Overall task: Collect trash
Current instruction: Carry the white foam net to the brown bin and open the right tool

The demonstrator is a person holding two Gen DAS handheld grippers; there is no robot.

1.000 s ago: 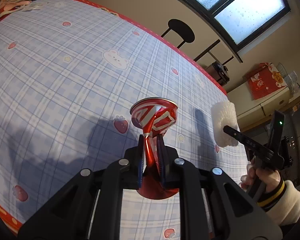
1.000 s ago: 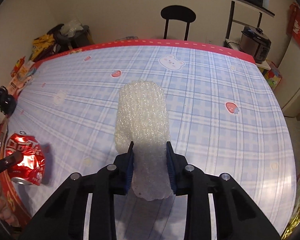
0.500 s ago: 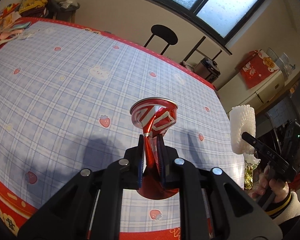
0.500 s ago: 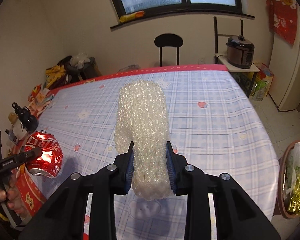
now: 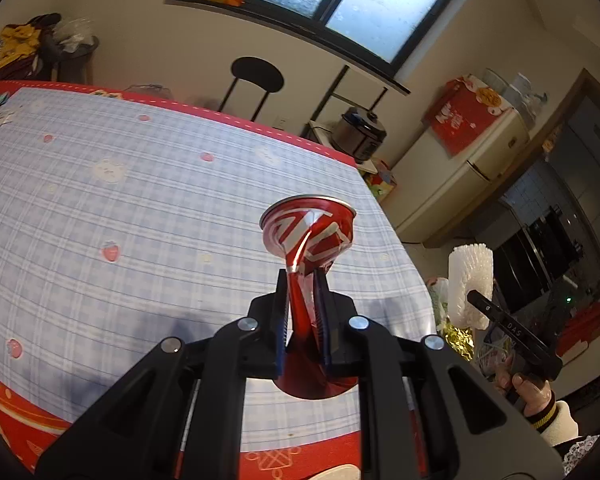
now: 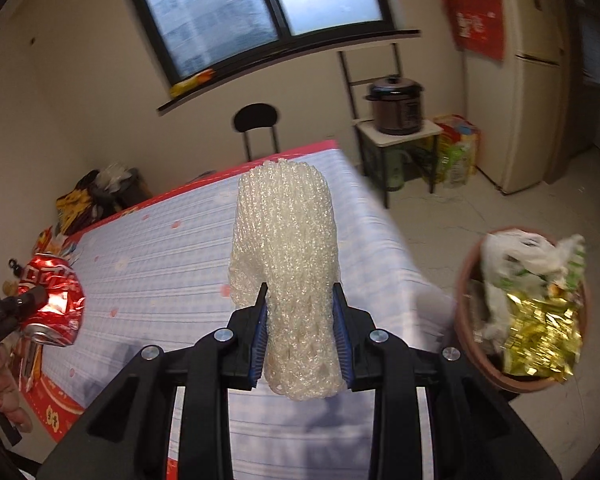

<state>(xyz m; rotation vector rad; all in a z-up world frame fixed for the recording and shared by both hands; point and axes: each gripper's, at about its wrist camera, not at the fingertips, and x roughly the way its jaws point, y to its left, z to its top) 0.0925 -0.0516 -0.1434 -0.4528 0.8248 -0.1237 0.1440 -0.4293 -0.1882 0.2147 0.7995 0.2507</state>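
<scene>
My left gripper (image 5: pixel 303 280) is shut on a crushed red soda can (image 5: pixel 310 234), pinched flat at its waist and held above the checked tablecloth (image 5: pixel 140 208). The right wrist view shows that can (image 6: pixel 52 304) at the far left. A white foam net sleeve (image 6: pixel 286 256) stands upright in my right gripper (image 6: pixel 300 292), whose pads press on its lower half. The same sleeve (image 5: pixel 470 284) shows in the left wrist view, past the table's right edge. A brown trash bin (image 6: pixel 466 292) on the floor at the right holds plastic bags and gold foil.
A black chair (image 6: pixel 257 128) stands behind the table. A rice cooker (image 6: pixel 396 106) sits on a small stand near a cream fridge (image 6: pixel 536 80). Clutter and a bag lie by the far left wall (image 5: pixel 40 48). The floor (image 6: pixel 440 216) lies right of the table.
Both grippers have risen and swung right, off the table's middle toward its right edge. The bin has come into the right wrist view. Both grips are unchanged.
</scene>
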